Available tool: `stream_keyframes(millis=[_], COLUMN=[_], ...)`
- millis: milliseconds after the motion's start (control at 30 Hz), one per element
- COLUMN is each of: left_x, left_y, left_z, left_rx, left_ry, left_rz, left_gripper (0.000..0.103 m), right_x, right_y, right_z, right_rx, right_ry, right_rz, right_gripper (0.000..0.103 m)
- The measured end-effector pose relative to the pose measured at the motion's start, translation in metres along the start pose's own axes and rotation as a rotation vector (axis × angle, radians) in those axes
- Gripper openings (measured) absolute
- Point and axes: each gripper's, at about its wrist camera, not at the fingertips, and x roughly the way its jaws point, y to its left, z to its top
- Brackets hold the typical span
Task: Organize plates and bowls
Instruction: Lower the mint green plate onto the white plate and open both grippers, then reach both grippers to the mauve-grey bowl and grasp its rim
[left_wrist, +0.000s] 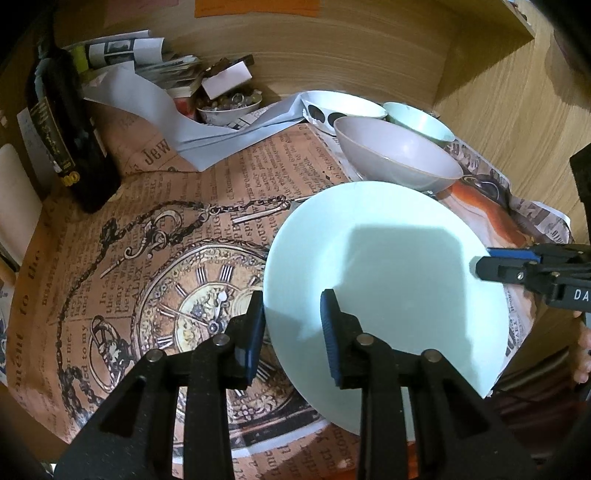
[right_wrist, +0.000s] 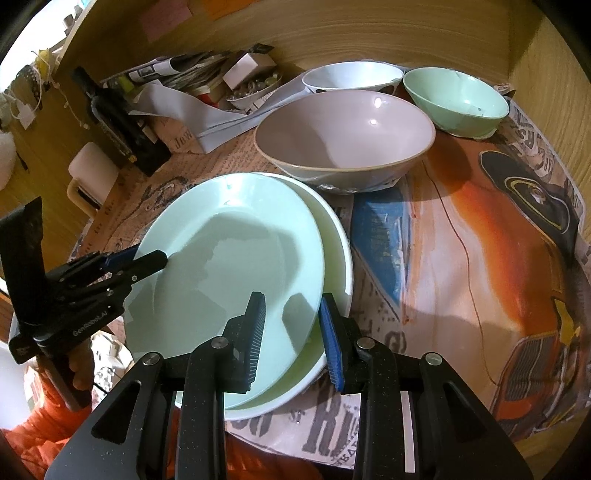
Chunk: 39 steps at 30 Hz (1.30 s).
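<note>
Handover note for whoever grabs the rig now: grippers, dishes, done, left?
Left gripper: jaws straddle the near rim of the mint plate, not seen closed.
Right gripper: jaws straddle the opposite rim, same state.
Mint plate sits tilted and off-centre on the white plate.
Behind: pink bowl, green bowl and white bowl, all separate on the newspaper.
Done: plates roughly stacked.
Left: centre the mint plate, then probably nest the bowls.
</note>
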Motion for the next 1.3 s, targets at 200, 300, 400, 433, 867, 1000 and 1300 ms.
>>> stream_keyframes(millis=[200,300,400,433,867,1000,1300], left_x=[-0.005,-0.016,-0.026,-0.029,-0.017,-0.002,0.042], left_y=[0.0,0.001,0.001,0.002,0.004,0.002,-0.016], left_z=[0.009,0.019,0.031,0.035,0.104,0.119,0.146], left_rx=[0.017,0.016,0.016,0.014,-0.009,-0.011,0.039], left_ry=[-0.014,-0.053,-0.088,-0.098,-0.127,-0.113,-0.044], left_rz=[-0.003,-0.006,-0.004,-0.005,-0.019,-0.016,-0.008], left_gripper=[0.032,0.04,0.058,0.06,0.073,0.08,0.08], right_x=[-0.022,-0.031,-0.04,-0.042,-0.052,-0.045,-0.02], right_y=[-0.007,-0.011,-0.016,-0.016,-0.028,-0.034,-0.059], right_z=[0.004,0.01,0.017,0.019,0.053,0.064,0.08], right_rx=[0.003,0.003,0.003,0.002,0.001,0.004,0.05], right_ry=[-0.088,-0.143,-0.2,-0.215,-0.376,-0.385,-0.356], right_rz=[-0.039,-0.077,-0.101,-0.103,-0.169,-0.189,-0.198], right_gripper=[0.029,0.036,0.048,0.048,0.076,0.076,0.076])
